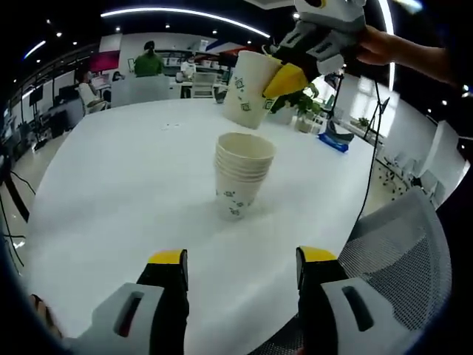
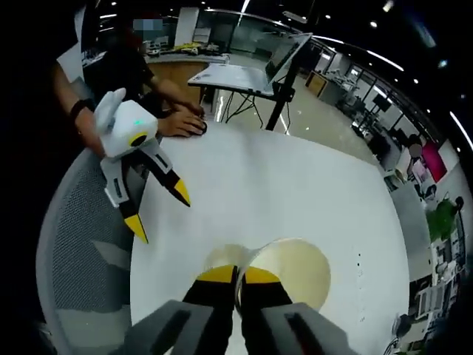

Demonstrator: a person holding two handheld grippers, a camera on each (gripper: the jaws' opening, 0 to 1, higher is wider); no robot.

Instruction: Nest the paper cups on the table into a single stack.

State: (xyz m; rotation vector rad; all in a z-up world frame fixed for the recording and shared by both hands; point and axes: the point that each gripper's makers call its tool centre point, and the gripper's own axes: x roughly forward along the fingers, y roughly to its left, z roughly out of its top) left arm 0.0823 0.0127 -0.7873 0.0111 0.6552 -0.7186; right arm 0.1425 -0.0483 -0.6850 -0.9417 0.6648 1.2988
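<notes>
A stack (image 1: 242, 171) of nested paper cups stands upright near the middle of the white counter (image 1: 111, 192), and one loose cup (image 1: 250, 90) hangs tilted in the air just above and behind it, pinched at the rim by the right gripper (image 1: 284, 80). In the right gripper view that gripper's (image 2: 237, 279) fingers are closed on the cup's (image 2: 295, 271) wall, one inside the mouth and one outside, with the stack's rim (image 2: 218, 257) showing just beside it below. Paper cups like these are likely very light, thin and easily crushed or ovalled, so a gentle pinch on the rolled rim, the stiffest part, seems the right hold; the stack may tip or skate if pushed sideways. The right gripper reaches in from above, angled down toward the stack, a hand (image 1: 384, 46) behind it. The left gripper (image 1: 240, 268) sits low near the counter edge, pointed at the stack, its fingers apart and empty; from the other side it (image 2: 159, 209) shows the same spread, beside a mesh chair (image 2: 74, 244)
</notes>
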